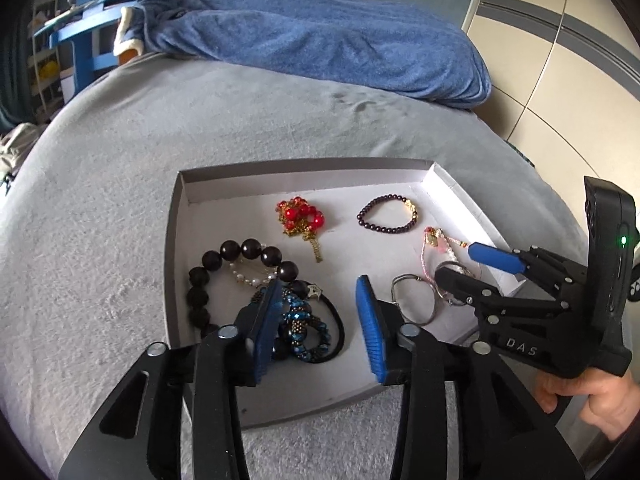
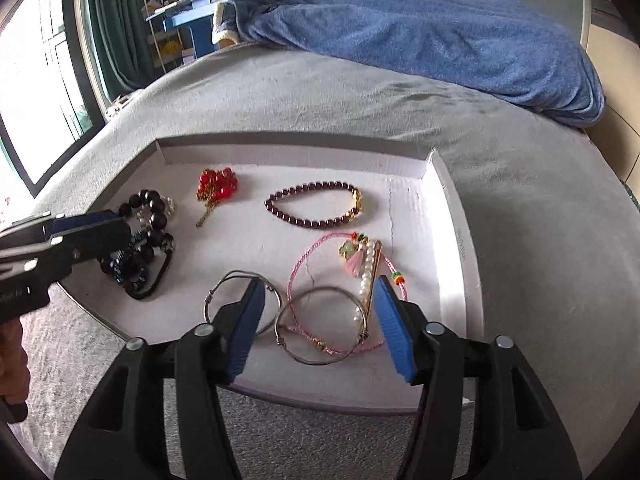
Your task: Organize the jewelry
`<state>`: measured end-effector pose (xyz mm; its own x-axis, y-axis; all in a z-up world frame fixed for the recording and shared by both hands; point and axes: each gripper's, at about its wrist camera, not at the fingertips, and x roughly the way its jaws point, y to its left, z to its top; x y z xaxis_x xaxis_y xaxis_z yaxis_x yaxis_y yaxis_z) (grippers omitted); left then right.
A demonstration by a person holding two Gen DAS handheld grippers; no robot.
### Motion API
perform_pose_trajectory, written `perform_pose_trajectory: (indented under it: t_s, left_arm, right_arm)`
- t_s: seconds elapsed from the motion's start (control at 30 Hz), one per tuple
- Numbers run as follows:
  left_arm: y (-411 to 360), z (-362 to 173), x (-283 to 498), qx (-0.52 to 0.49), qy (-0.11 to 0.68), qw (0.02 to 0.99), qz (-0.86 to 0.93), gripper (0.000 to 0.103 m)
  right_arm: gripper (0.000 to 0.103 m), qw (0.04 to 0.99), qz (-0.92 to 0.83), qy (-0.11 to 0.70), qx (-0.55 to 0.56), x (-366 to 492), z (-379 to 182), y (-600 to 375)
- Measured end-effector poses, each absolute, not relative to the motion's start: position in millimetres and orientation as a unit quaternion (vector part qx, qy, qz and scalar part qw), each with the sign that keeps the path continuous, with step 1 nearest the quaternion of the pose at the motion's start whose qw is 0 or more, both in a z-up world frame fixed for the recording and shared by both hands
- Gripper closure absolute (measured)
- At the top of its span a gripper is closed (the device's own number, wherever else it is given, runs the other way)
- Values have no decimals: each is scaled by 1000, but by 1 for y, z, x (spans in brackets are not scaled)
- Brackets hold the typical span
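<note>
A shallow grey box with a white floor [image 1: 181,216] [image 2: 456,216] lies on the bed and holds jewelry. A pile of large black beads and blue beaded bracelets [image 1: 256,288] [image 2: 144,236] is at its left. A red bead cluster [image 1: 302,214] [image 2: 216,186], a dark purple bead bracelet [image 1: 386,216] [image 2: 316,204], a pink cord bracelet with pearls [image 2: 352,280] and two silver bangles [image 2: 320,326] [image 1: 414,300] lie apart. My left gripper [image 1: 318,312] is open over the pile. My right gripper [image 2: 318,316] is open over the bangles.
The box sits on a grey bed cover [image 1: 120,184]. A blue blanket [image 1: 320,40] lies at the far end. A blue desk with papers [image 1: 92,12] stands beyond the bed. A window [image 2: 36,80] is at the left, and tiled floor [image 1: 560,80] at the right.
</note>
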<state>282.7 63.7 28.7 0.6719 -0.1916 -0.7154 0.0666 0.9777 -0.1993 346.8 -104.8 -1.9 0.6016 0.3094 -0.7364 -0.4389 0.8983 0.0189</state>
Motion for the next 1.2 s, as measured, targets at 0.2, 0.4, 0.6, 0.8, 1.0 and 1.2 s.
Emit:
perform_pose_trajectory:
  t_s: [0.2,0.4,0.6,0.8,1.0,1.2]
  left_arm:
    - [65,36,256,-67,366,927,-43,27]
    - [72,45,225,-80,330,941,-11,14]
    - [71,43,194,-86,291,953,16,9]
    - [56,35,173,-49,286,957,8,7]
    - [50,33,152,-37,264,964,22,6]
    - [48,36,133,-32,218,975,33,5]
  right_arm:
    - [37,910,202,357,-63,329,14,-116]
    - [23,925,200,315,-67,297,26,-121]
    - [16,935,195,292,-51,268,25,-133]
    - [10,939,193,284,-37,242,24,-141]
    - [8,945,199,260,-26,221,27,-145]
    - [8,951,204,226,-42,196,22,-144]
